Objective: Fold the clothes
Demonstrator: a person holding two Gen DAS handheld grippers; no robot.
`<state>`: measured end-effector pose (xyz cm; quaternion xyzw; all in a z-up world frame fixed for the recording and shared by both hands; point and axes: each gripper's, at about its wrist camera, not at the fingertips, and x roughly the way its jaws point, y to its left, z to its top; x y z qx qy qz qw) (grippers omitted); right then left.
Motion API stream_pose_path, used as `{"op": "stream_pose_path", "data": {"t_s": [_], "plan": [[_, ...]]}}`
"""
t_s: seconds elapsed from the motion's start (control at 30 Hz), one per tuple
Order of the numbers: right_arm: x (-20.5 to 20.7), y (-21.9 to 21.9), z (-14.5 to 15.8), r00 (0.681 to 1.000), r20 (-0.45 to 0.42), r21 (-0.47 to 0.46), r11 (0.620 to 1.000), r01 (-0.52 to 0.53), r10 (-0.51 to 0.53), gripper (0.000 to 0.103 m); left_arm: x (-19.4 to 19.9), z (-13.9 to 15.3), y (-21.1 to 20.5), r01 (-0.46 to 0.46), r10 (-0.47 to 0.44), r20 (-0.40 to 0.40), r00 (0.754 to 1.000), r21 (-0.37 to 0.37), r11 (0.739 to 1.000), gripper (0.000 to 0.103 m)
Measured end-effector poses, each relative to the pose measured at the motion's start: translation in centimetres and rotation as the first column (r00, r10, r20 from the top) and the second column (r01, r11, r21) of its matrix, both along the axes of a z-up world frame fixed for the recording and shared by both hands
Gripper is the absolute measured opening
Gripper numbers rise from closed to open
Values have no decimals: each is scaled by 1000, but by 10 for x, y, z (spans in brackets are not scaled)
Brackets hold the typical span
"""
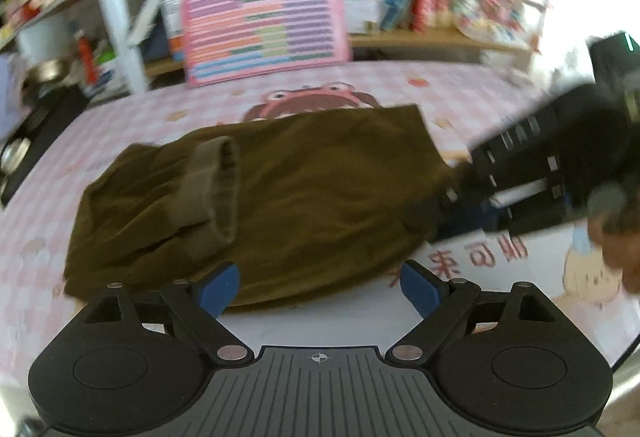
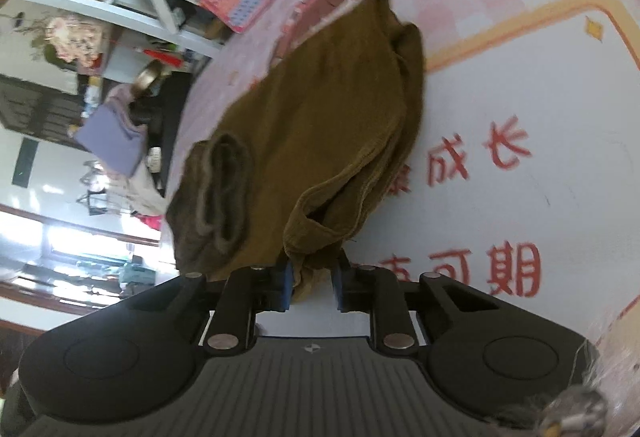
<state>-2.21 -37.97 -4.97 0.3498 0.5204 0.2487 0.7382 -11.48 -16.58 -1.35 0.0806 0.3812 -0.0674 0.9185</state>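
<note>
- Left wrist view shows you the table (image 1: 400, 89), the largest thing here, covered in a pink checked cloth with cartoon prints and a white panel with red characters at its near right.
- Along the far edge of the table stands a shelf (image 1: 420, 37) packed with books, and a pink chart board (image 1: 264, 25) leans against it on the table.
- The olive-brown garment (image 1: 256, 197) lies in the middle of the table, already folded into a rough bundle that runs from near left to far right in your left view.
- A ribbed cuff (image 1: 218, 189) lies on top of the garment, toward its left half; in the right wrist view the same cuff (image 2: 222, 189) sits at the near left of the bundle.
- Your right gripper (image 1: 460, 193) reaches in from the right and meets the right end of the garment.
- In the right wrist view your right gripper (image 2: 312, 283) has its blue pads close together, pinching a bunched edge of the garment (image 2: 320, 109) between them.
- Your left gripper (image 1: 320, 285) hovers at the near edge of the garment with its blue fingers (image 1: 220, 289) spread wide and nothing between them.
- A bit of your hand (image 1: 624, 257) shows at the right rim of the left wrist view, blurred.
</note>
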Motion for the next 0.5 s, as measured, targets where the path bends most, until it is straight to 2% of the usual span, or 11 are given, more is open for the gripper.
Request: {"op": "stream_pose_path", "data": {"t_s": [0.13,0.3,0.37,0.43,0.5], "plan": [[2,1,6,1000,11,2,1000,-22,22,18,6,-6,-28,116,-118,11,993,113,987,90],[3,1,10,999,14,0,999,-49,49,18,15,-25,-63,248,-257,-3,966,269,931,89],[2,1,11,998,23,-8,998,-60,60,18,15,-33,-72,261,-286,28,958,338,904,82],[1,-1,12,998,29,-19,998,-63,63,20,19,-43,-80,263,-303,35,952,410,873,61],[0,-4,14,998,38,-41,998,-51,52,29,23,-51,-86,257,-300,26,953,447,857,57]]}}
